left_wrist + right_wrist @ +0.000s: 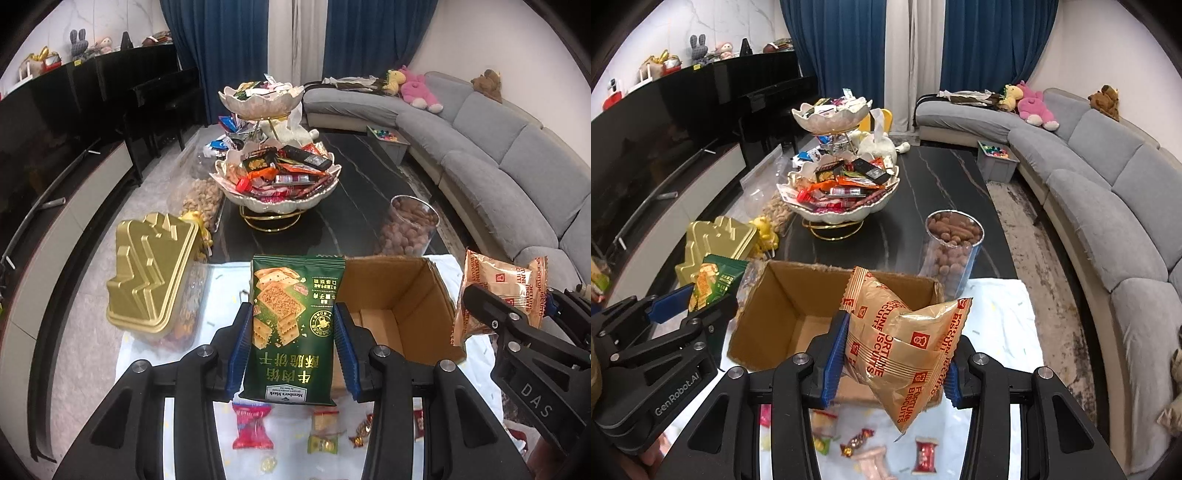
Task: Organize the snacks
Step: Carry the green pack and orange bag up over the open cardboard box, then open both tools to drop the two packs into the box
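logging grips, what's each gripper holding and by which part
Left gripper: green cracker packet, by its side edges. Right gripper: gold Fortune Biscuits packet, across its middle.

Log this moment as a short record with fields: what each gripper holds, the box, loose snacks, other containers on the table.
left gripper: shut on green cracker packet
right gripper: shut on gold Fortune Biscuits packet
cardboard box: open; the inside that shows is bare, part is hidden
loose snacks: small wrapped candies on white cloth near the box
other containers: two-tier snack stand, clear tub of brown snacks, gold lidded box
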Available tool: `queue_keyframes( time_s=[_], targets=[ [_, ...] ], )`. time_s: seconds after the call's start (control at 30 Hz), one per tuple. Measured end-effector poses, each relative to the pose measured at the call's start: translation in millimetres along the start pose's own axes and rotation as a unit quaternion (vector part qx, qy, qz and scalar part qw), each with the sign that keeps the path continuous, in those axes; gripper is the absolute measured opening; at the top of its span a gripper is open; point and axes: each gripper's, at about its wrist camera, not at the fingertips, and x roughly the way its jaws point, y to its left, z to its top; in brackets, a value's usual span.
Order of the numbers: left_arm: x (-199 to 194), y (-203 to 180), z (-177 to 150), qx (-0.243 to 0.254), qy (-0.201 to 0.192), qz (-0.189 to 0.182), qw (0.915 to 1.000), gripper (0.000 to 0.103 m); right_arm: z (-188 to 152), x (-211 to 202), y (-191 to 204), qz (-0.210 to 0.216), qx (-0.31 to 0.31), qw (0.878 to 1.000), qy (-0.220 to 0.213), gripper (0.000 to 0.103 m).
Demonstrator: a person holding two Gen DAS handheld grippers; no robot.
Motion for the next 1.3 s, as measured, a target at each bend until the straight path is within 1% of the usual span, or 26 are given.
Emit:
queue_keyframes(
  time_s=[0.47, 0.73, 0.77, 0.8, 0.83, 0.87, 0.93, 0.97, 1.03, 1.2, 1.3],
  targets=[
    [43.1, -3.9, 11.9, 0.002, 0.01, -0.004, 0.9999, 0.042, 10.3, 51.9, -1.2, 0.002, 0.001, 1.0, 0.02, 0.045],
    [54.3, -2.2, 12.0, 0.0, 0.021, -0.001, 0.9998, 0.043, 14.5, 61.3, -1.5, -0.001, -0.011, 1.0, 0.02, 0.046],
    [54.1, -2.1, 11.8, -0.001, 0.022, -0.001, 0.9998, 0.043, 14.7, 61.3, -1.2, 0.0, -0.01, 1.0, 0.02, 0.048],
    [53.2, -2.1, 11.5, -0.001, 0.022, 0.0, 0.9998, 0.047, 15.2, 61.8, -1.1, 0.0, -0.011, 1.0, 0.02, 0.05],
    [52.5, -2.4, 11.6, 0.0, 0.022, 0.0, 0.9998, 0.056, 15.5, 62.4, -0.5, 0.0, -0.013, 1.0, 0.021, 0.059],
    [51.7, -2.3, 11.6, 0.001, 0.021, 0.001, 0.9998, 0.06, 15.8, 62.7, 0.1, 0.001, -0.016, 1.0, 0.021, 0.07],
    [48.5, -0.8, 11.7, 0.002, 0.017, 0.014, 0.9998, 0.069, 16.1, 60.5, -1.1, -0.009, -0.016, 1.0, 0.015, 0.076],
    [47.5, 0.0, 11.5, 0.002, 0.016, 0.016, 0.9997, 0.071, 16.0, 58.5, -3.0, -0.012, -0.013, 1.0, 0.01, 0.081],
    [44.3, 2.6, 10.5, -0.001, 0.012, 0.023, 0.9997, 0.08, 15.7, 56.1, -6.4, -0.021, -0.006, 1.0, 0.007, 0.085],
    [34.9, 4.9, 8.2, 0.003, 0.001, 0.039, 0.9992, 0.086, 13.1, 47.0, -11.4, -0.028, 0.001, 1.0, 0.0, 0.085],
    [28.1, 5.8, 7.1, 0.002, -0.006, 0.042, 0.9991, 0.088, 12.4, 39.4, -12.5, -0.028, 0.004, 1.0, -0.007, 0.085]
  ],
)
